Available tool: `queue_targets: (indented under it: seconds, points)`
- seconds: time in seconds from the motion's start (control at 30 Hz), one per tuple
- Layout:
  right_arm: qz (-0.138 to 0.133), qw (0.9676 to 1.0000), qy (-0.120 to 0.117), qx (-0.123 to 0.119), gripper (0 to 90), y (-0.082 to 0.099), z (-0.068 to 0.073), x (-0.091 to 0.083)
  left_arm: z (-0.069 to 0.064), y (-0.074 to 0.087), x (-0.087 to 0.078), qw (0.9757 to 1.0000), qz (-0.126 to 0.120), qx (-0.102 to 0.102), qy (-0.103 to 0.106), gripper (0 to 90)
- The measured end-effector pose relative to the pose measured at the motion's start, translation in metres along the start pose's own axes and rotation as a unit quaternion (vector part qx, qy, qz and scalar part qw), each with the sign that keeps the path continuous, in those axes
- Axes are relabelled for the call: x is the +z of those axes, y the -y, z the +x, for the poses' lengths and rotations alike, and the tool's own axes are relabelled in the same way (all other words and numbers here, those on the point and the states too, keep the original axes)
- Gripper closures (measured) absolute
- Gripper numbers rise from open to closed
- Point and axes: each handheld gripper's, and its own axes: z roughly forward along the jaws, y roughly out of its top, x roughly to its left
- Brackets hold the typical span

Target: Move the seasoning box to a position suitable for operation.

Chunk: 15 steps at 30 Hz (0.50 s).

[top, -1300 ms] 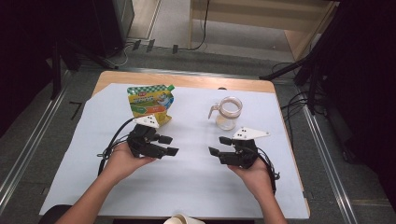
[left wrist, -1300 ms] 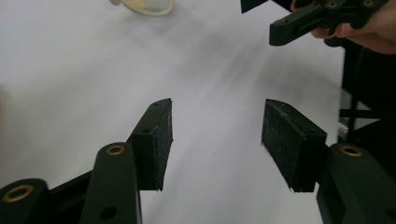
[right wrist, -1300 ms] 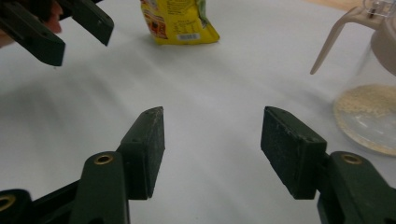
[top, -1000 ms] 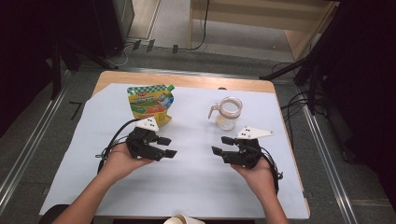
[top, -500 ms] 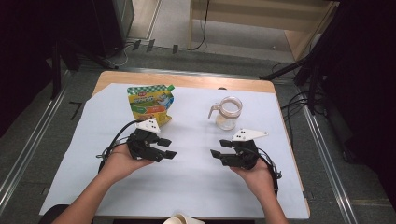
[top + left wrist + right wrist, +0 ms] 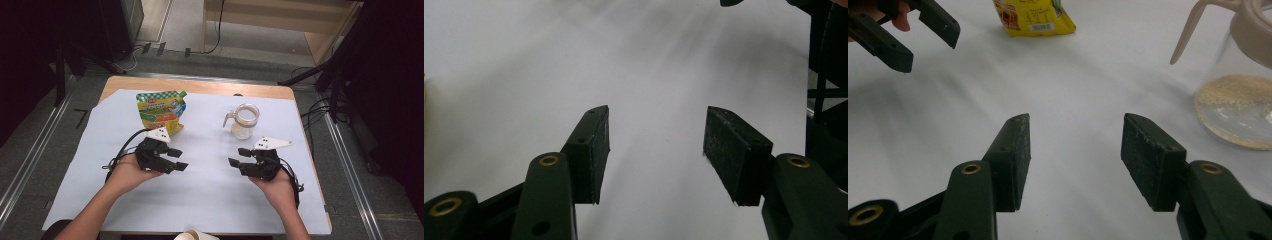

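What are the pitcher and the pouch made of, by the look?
Pitcher: clear, likely plastic or glass; the table shows through its wall, with a beige opaque lid and handle. Pouch: glossy printed film, probably plastic laminate, with a flat sealed top edge.

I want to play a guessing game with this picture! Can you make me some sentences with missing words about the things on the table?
1. The yellow snack pouch lies nearest the ____ gripper.
2. The clear jug has beige powder at its ____.
3. Both grippers' fingers are ____, holding nothing.
4. The right gripper hovers over a ____ table cover.

Missing words: left; bottom; open; white
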Motion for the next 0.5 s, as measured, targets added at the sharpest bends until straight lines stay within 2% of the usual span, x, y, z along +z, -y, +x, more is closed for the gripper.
queue_targets:
  seconds: [0.13, 0.27, 0.33, 0.37, 0.43, 0.5]
  points:
    - [-0.001, 1.0, 0.008, 0.0, 43.4, 0.0, -0.001, -0.002, 0.0, 0.0, 0.0, 1.0, -0.003, 0.002, -0.001, 44.6]
    - [-0.001, 0.9999, 0.013, 0.004, 45.1, -0.001, -0.006, -0.005, 0.003, -0.001, 0.001, 0.9997, -0.017, 0.005, -0.019, 42.4]
    - [-0.005, 0.9998, 0.018, 0.007, 45.0, -0.001, -0.01, -0.006, 0.006, -0.001, 0.001, 0.9996, -0.024, -0.002, -0.017, 42.4]
    - [-0.007, 0.9996, 0.027, 0.007, 43.6, -0.001, -0.014, -0.007, 0.008, -0.001, 0.001, 0.9996, -0.022, -0.006, -0.016, 42.4]
    - [-0.007, 0.9995, 0.03, 0.009, 43.2, -0.001, -0.015, -0.007, 0.008, -0.001, 0.001, 0.9997, -0.019, -0.006, -0.017, 42.4]
    - [-0.009, 0.9989, 0.039, 0.024, 42.1, -0.001, -0.02, -0.007, 0.007, -0.001, 0.0, 0.9996, -0.021, -0.005, -0.016, 42.3]
